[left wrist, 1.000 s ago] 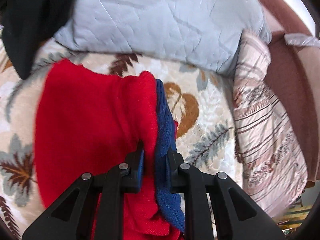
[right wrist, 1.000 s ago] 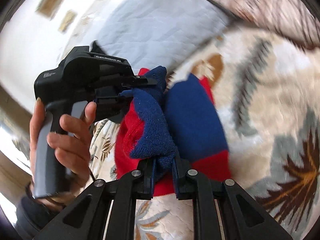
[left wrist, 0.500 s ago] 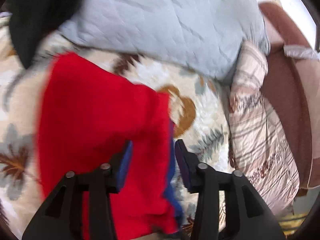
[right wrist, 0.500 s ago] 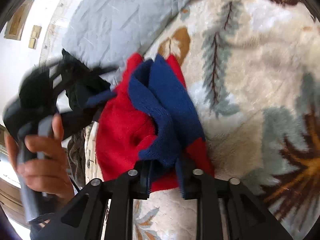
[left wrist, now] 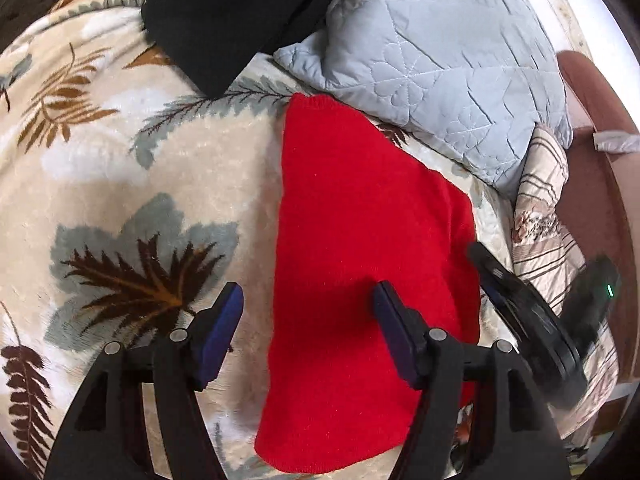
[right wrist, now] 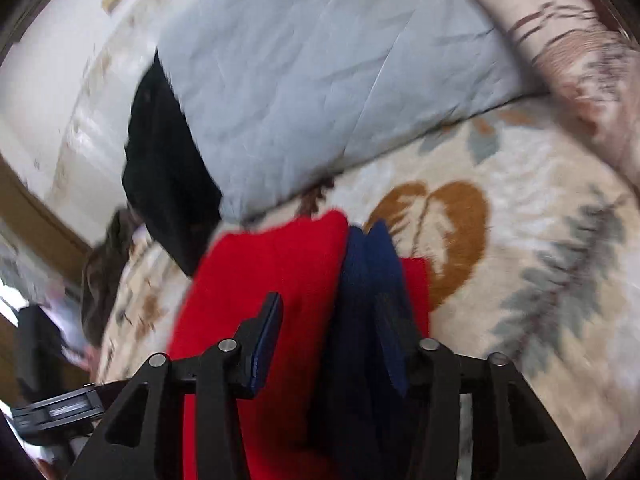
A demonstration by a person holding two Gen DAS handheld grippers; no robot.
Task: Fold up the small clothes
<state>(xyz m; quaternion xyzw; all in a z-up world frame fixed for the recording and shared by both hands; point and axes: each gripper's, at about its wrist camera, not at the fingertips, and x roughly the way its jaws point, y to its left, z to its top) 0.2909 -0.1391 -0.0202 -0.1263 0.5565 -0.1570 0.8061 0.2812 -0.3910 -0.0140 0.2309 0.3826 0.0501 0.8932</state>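
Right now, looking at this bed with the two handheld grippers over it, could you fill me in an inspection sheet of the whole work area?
Surface: leaf-patterned blanket, soft, no hard tabletop seen.
Job's things: red and blue knit garment, lying folded on the blanket; its blue part shows along one edge.
Clutter: black garment, grey quilted pillow, striped pillow.
Grippers: left gripper open, its jaws have just been opening, not pressing the cloth; right gripper open, jaws just opening, the cloth between them but not pinched.
Cables: nothing seen.
Surroundings: brown upholstered furniture beside the bed, light wall.
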